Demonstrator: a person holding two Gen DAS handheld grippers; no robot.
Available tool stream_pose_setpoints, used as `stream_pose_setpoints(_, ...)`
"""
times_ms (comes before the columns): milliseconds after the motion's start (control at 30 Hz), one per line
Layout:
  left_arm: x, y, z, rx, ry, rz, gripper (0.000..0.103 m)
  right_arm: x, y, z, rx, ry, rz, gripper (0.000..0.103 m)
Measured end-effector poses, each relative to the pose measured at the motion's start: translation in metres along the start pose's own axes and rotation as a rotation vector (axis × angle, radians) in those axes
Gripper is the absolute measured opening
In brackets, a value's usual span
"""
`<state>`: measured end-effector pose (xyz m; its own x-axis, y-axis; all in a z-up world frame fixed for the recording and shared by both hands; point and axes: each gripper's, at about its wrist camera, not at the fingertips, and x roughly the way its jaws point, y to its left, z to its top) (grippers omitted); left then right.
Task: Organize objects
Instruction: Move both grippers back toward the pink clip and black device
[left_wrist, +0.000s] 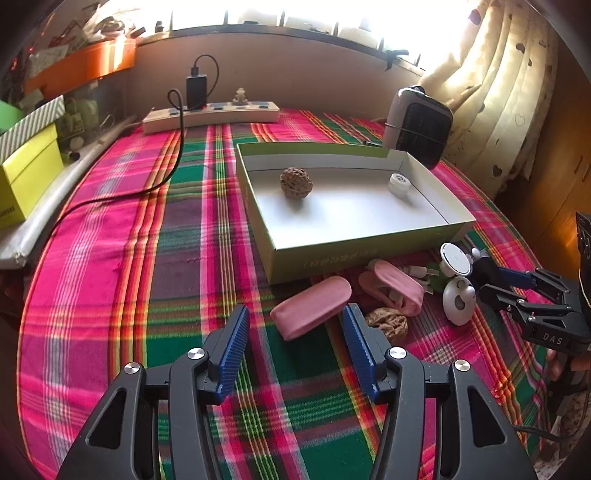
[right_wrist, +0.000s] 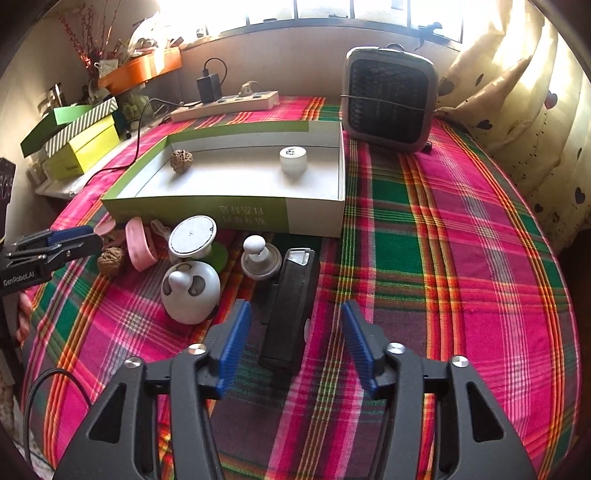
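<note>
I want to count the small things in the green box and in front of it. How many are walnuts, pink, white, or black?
Walnuts: 2
Pink soft things: 2
White round things: 4
Black oblong thing: 1
Total: 9

Walnut and cap in box (cap rightward), heater behind

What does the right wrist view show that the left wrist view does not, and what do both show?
Only the right wrist view shows the black stapler lying between the open right claw. Only the left wrist view shows the closed pink case ahead of the open left claw. Both show the green tray holding a walnut and a white cap.
</note>
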<state>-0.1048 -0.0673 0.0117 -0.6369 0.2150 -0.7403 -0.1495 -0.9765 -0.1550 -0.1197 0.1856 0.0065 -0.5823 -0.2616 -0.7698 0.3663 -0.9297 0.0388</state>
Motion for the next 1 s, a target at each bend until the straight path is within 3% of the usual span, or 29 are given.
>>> stream_pose_setpoints(333,0.012,-0.008,0.006,0.063,0.028,-0.005,0.051,0.008,0.001,0.004,-0.016,0.020,-0.024,0.056)
stream_pose_setpoints(833,0.009,-0.013,0.002,0.055,0.044,-0.051,0.051,0.008,-0.008,0.006,-0.002,0.020,-0.073,0.056)
stream_pose_setpoints(1000,0.009,-0.017,0.001,0.074,0.045,-0.053,0.044,0.007,-0.008,0.006,-0.007,0.019,-0.080,0.056)
